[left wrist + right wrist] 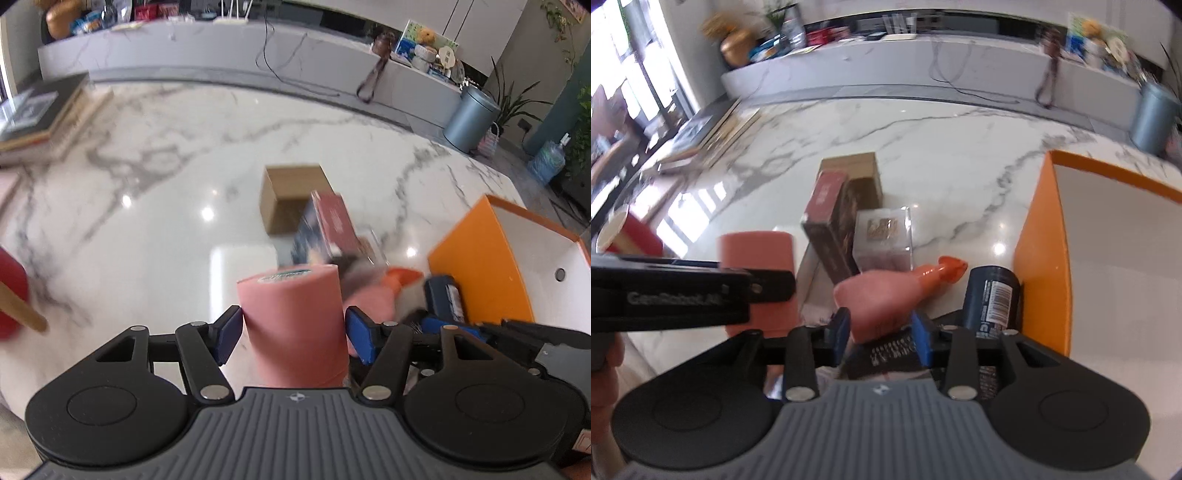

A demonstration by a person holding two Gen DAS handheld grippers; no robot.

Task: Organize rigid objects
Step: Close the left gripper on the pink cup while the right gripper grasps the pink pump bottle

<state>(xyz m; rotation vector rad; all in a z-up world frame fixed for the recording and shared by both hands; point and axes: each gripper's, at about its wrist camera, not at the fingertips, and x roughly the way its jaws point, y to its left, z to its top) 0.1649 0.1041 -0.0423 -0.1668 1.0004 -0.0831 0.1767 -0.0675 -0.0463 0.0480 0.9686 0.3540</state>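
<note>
A pink cylinder [291,306] stands upright between the blue pads of my left gripper [295,330], and both pads lie against its sides. In the right wrist view the same cylinder [757,251] shows behind that gripper's black fingers. A pink bottle [879,299] with an orange cap [947,267] lies between the pads of my right gripper [881,332]. The jaws stand a little apart around it, and I cannot make out a firm squeeze. A black printed pack [890,356] lies under the bottle. A dark blue can [991,299] stands just right of it.
An orange box with a white inside [1045,258] stands at the right. A dark red box [827,218], a clear case [882,236] and a cardboard box [291,192] crowd the marble table [166,166]. A red cup [9,291] and stacked books [40,110] sit on the left.
</note>
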